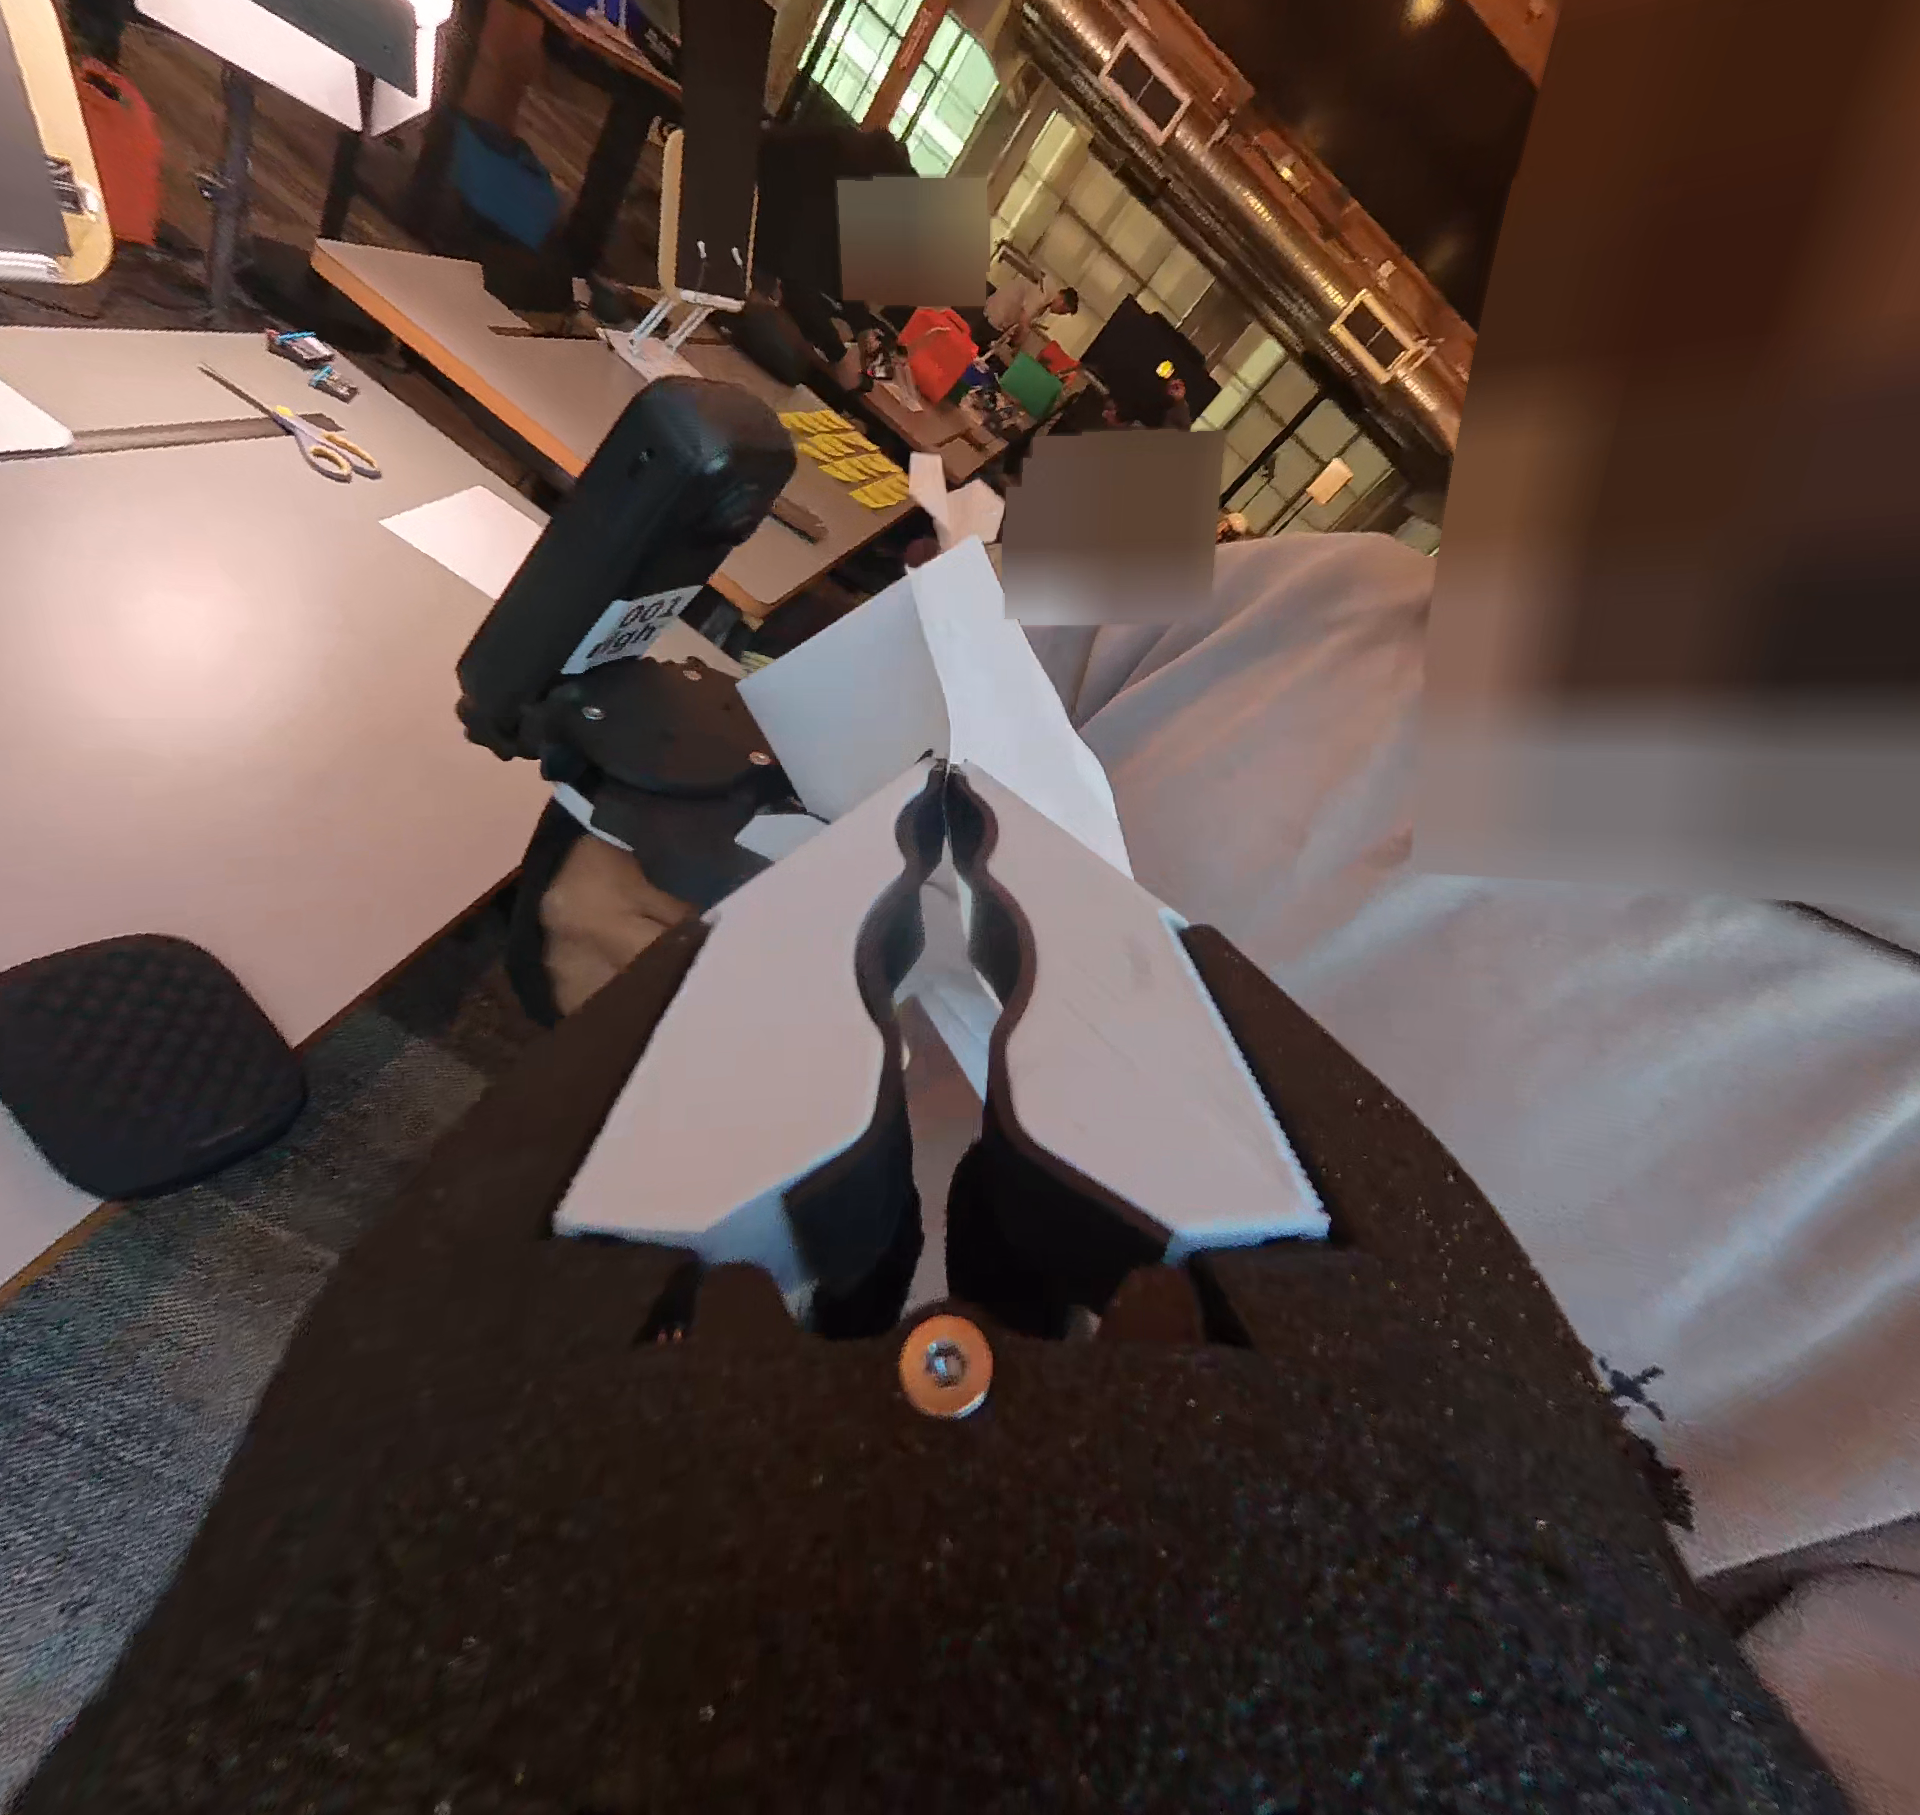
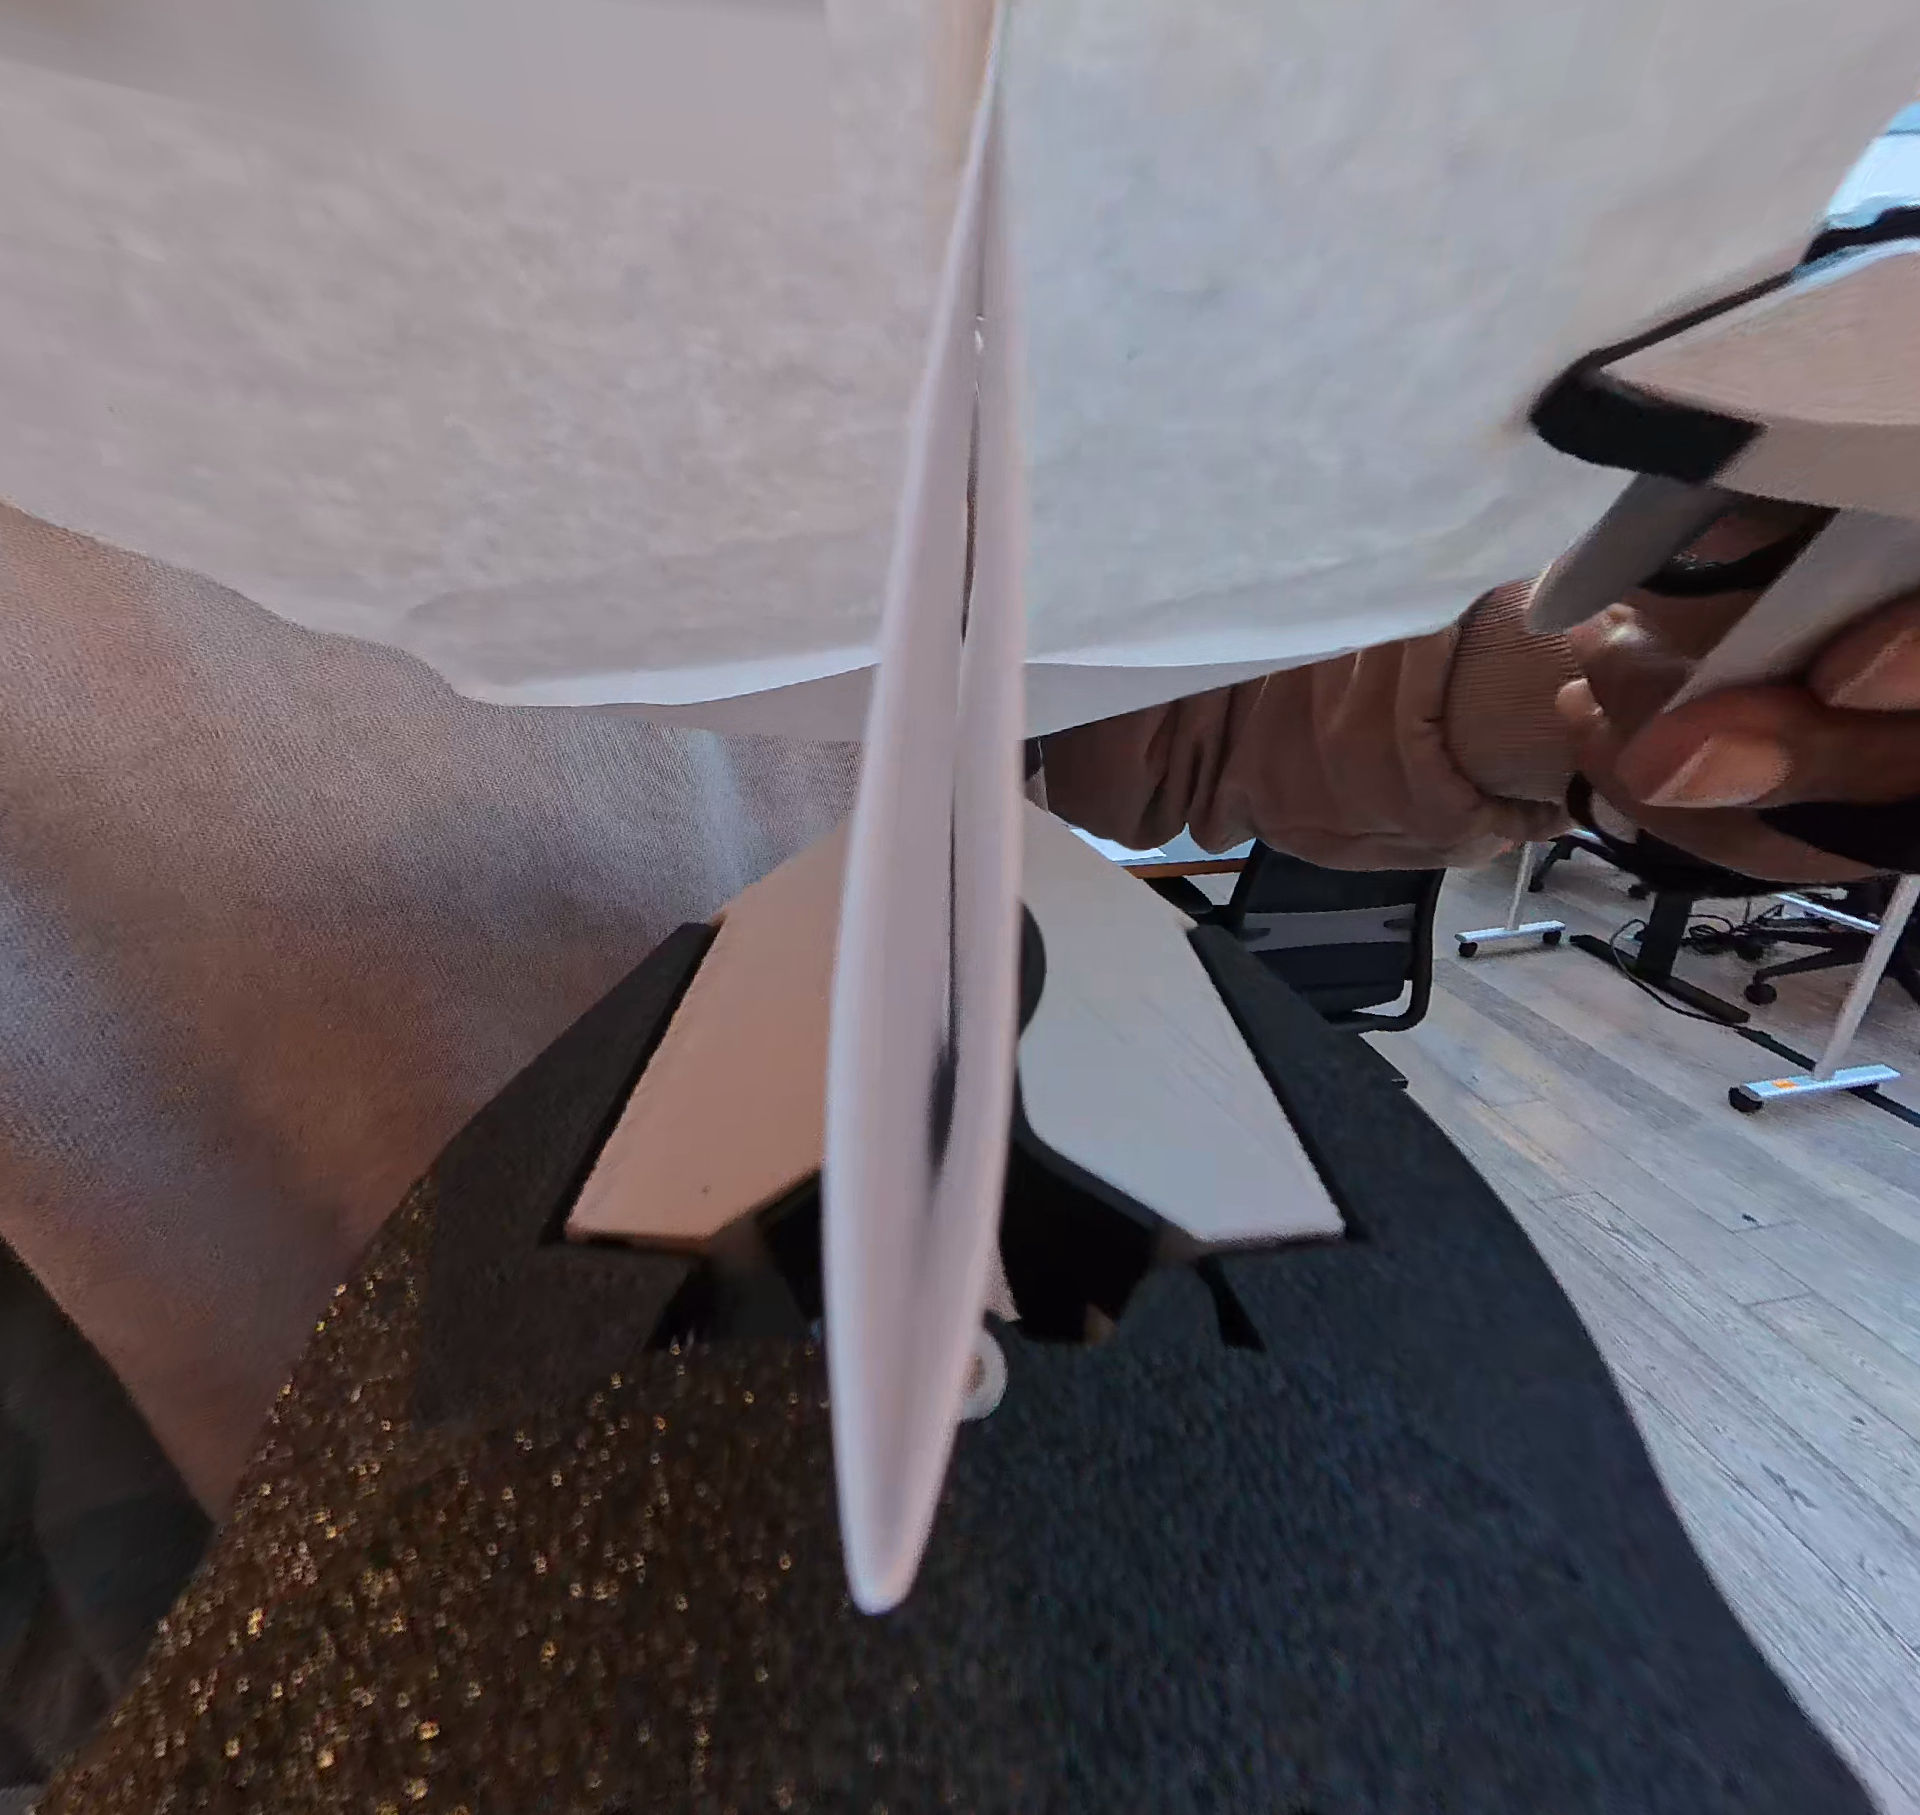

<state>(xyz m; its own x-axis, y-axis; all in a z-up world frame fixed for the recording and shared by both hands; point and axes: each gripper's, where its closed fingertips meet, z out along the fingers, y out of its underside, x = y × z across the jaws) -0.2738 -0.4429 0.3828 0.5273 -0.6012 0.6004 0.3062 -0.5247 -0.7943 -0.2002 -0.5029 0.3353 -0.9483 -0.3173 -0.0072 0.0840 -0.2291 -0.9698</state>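
The left gripper [image 1: 943,778] has its white fingers [image 1: 790,1017] pressed together at the tips, and pinched right there is a folded white sheet of paper [image 1: 883,685], its crease rising away from the jaws and the two flaps spreading to either side. The paper is up in the air, clear of the grey desk [image 1: 208,622], held in front of a person's pale shirt [image 1: 1247,726].

Just left of the paper, the other gripper's black body [image 1: 634,539] shows in the left wrist view, with a white tag on it, close against the sheet's lower edge.

Over to the right wrist view: the right gripper [image 2: 961,892] has the same folded paper [image 2: 914,1038] running edge-on straight between its fingers [image 2: 1132,1059]. The sheet hides the fingertips, so the jaws look closed on the paper, though the blur leaves that a little uncertain. Off to the right, a hand [image 2: 1714,726] in a brown sleeve [image 2: 1299,757] grips the left device.

Back on the desk lie yellow-handled scissors [image 1: 322,440], a loose white sheet [image 1: 468,534] and a scatter of yellow sticky notes [image 1: 847,456] on the next table. A black chair armrest [image 1: 135,1059] sits low at the left, above grey carpet [image 1: 156,1350].
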